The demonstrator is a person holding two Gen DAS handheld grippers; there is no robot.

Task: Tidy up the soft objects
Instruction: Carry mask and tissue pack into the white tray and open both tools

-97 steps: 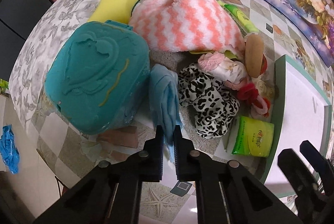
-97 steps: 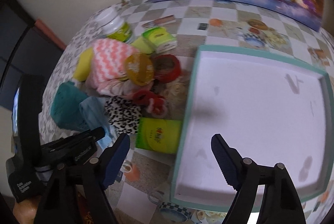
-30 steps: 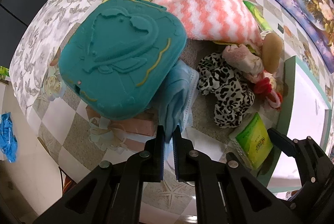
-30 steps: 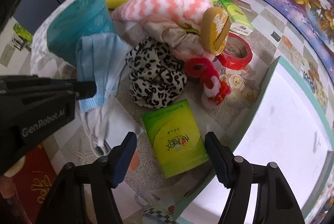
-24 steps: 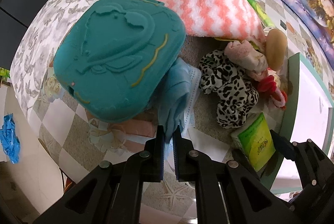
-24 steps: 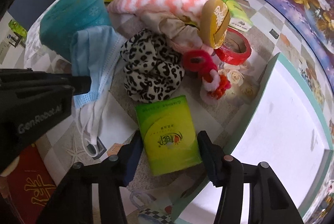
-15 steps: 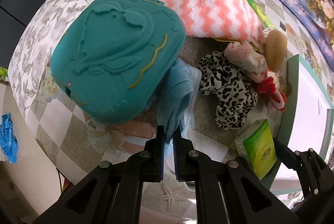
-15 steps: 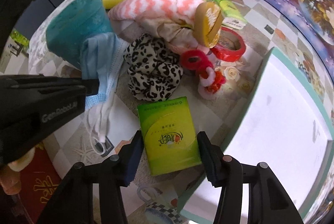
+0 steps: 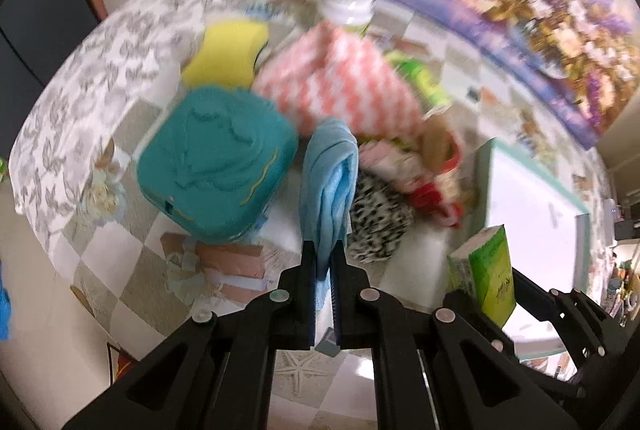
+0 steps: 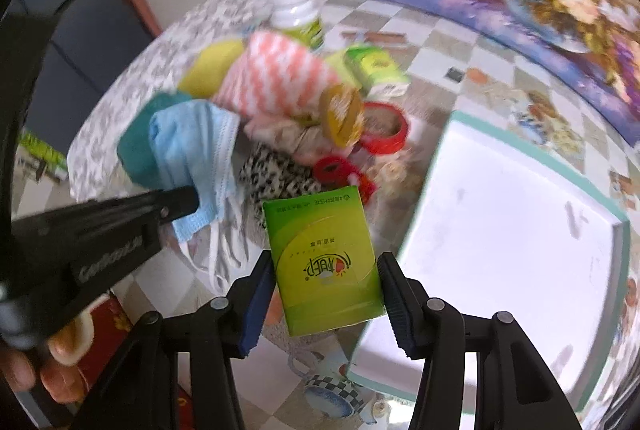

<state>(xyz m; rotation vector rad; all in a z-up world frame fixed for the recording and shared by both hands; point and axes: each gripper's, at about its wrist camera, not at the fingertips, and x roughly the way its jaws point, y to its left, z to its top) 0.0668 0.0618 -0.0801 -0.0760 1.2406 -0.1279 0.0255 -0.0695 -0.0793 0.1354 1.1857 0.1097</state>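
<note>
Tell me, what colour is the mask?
Light blue: the mask shows best in the right wrist view.

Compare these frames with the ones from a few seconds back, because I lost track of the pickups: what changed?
The right gripper, whose jaws have just been closing, came over from the tray, clamped the green tissue pack and lifted it off the table. The left gripper stayed shut on the blue face mask and raised it, loops dangling. The teal case, striped towel and leopard scrunchie stayed put.
</note>
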